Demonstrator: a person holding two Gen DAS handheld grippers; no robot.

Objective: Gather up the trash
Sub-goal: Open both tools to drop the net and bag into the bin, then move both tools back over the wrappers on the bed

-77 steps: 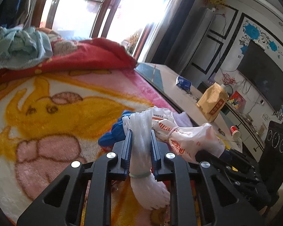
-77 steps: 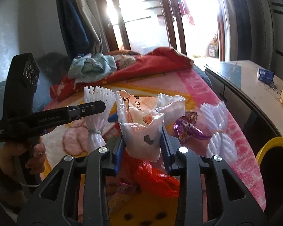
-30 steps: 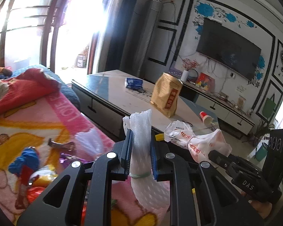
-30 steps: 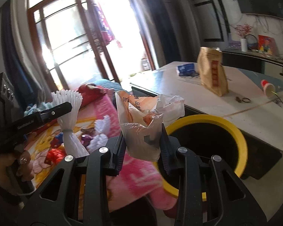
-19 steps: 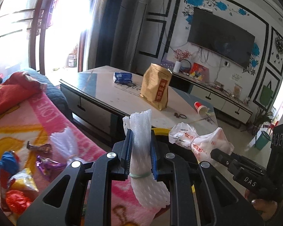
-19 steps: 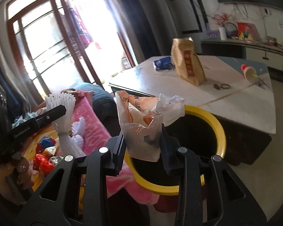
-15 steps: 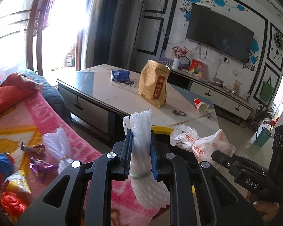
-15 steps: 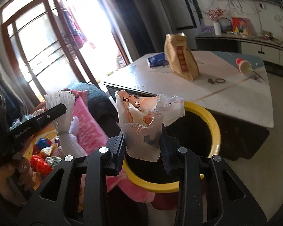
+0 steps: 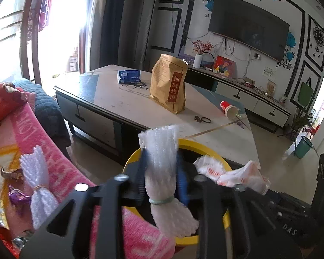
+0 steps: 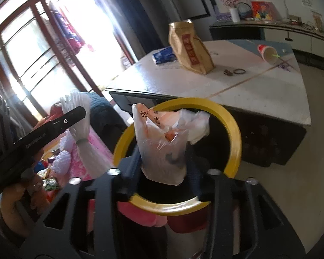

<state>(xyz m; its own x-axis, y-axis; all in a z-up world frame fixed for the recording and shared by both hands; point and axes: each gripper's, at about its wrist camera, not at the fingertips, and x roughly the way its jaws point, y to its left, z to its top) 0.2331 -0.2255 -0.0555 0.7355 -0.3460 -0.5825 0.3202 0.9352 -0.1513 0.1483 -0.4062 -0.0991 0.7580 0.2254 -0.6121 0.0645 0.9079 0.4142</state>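
A white foam net (image 9: 159, 157) tied with a green band stands between the fingers of my left gripper (image 9: 162, 168), above the yellow-rimmed bin (image 9: 205, 149). The jaws are opening and their blue pads look clear of the net. My right gripper (image 10: 165, 161) hangs over the same bin (image 10: 233, 133) with a crumpled white and orange plastic bag (image 10: 162, 146) between its fingers. Its jaws are opening too, with a gap beside the bag. The right wrist view also has the left gripper's finger (image 10: 54, 127) and the foam net (image 10: 80, 116) at the left.
A low coffee table (image 9: 118, 99) behind the bin carries a brown paper bag (image 9: 170, 84), a blue packet (image 9: 128, 76) and a tipped red cup (image 9: 227, 109). On the pink blanket (image 9: 60, 172) at the left lie another foam net (image 9: 38, 181) and candy wrappers (image 9: 17, 196).
Both grippers swung from above the blanket to above the yellow bin and sank toward it. Their jaws, earlier tight on the foam net and the bag, now stand wider.
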